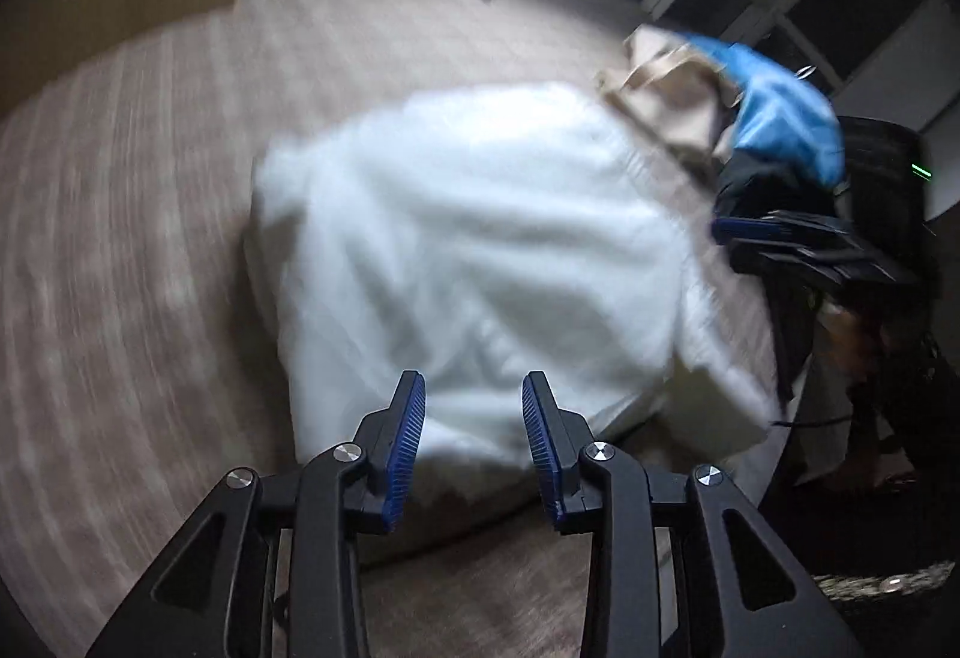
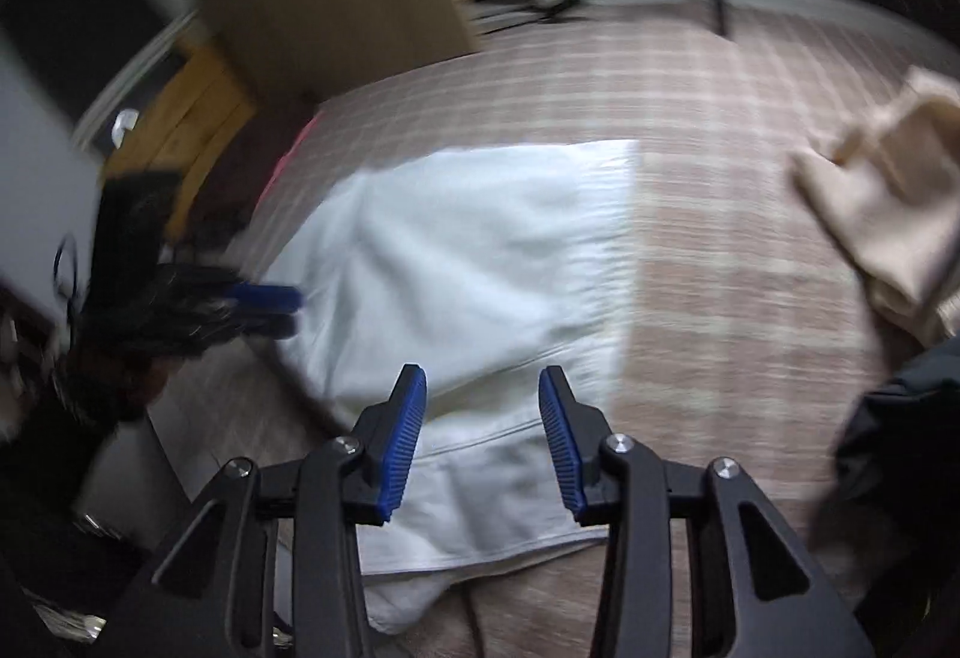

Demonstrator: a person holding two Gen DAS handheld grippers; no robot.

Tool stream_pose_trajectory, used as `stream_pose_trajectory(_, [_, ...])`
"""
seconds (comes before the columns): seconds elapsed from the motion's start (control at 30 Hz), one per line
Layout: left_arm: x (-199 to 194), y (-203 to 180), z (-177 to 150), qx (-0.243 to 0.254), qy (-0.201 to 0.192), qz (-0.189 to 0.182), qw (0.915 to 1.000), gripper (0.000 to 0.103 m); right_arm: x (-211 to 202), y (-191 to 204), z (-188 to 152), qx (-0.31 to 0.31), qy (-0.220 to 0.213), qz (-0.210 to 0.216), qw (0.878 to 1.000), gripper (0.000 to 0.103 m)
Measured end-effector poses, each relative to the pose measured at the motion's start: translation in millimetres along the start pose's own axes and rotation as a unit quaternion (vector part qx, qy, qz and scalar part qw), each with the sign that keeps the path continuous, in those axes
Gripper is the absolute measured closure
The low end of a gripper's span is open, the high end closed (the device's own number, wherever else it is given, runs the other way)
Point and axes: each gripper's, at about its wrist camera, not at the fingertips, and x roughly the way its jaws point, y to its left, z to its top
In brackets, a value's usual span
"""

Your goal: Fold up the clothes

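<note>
We see the left hand-held gripper (image 1: 474, 442) with jaws partly apart, nothing between the pads, the white garment (image 1: 468, 238) lying just ahead on the checked bed cover (image 1: 150, 178). The right hand-held gripper (image 2: 483, 439) is likewise partly open and empty above the same garment; a beige cloth (image 2: 888, 220) lies far right.

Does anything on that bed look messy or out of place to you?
Mostly the heap at the bed's edge: a beige garment, a blue one and something dark lie crumpled together, unfolded. The white garment lies fairly flat on the checked bedspread, with one corner hanging over the edge.
</note>
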Motion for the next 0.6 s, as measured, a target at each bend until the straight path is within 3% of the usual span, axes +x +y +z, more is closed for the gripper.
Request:
stream_pose_trajectory(0.07, [5.9, 6.9, -10.7, 0.007, 0.006, 0.009, 0.9999, 0.073, 20.0, 8.4, -16.6, -0.026, 0.054, -0.029, 0.998, 0.069])
stream_pose_trajectory(0.13, [0.4, 14.5, -14.0, -0.017, 0.014, 0.017, 0.9996, 0.071, 40.1, 16.6, -33.2, -0.052, 0.109, -0.058, 0.991, 0.076])
stream_pose_trajectory(0.27, [-21.6, 8.3, -19.0, -0.022, -0.005, 0.029, 0.9993, 0.074, -5.3, 16.4, -36.7, -0.007, 0.083, -0.058, 0.995, 0.075])
stream_pose_trajectory(0.33, [-31.1, -5.8, -17.7, -0.002, -0.023, 0.018, 0.9996, 0.071, -32.1, 24.8, -37.8, 0.021, 0.064, -0.037, 0.997, 0.063])
stream_pose_trajectory(0.37, [-33.3, -13.0, -15.5, 0.009, -0.029, 0.013, 0.9995, 0.071, -35.0, 31.1, -39.7, 0.024, 0.069, -0.029, 0.997, 0.057])
stream_pose_trajectory(0.43, [-29.1, -25.0, -8.0, 0.031, -0.033, 0.012, 0.9989, 0.071, -40.3, 43.6, -43.5, 0.028, 0.079, -0.013, 0.996, 0.057])
stream_pose_trajectory(0.6, [-7.4, -26.9, 5.2, 0.038, -0.011, 0.000, 0.9992, 0.071, -15.6, 57.9, -57.3, 0.035, 0.122, -0.053, 0.991, 0.058])
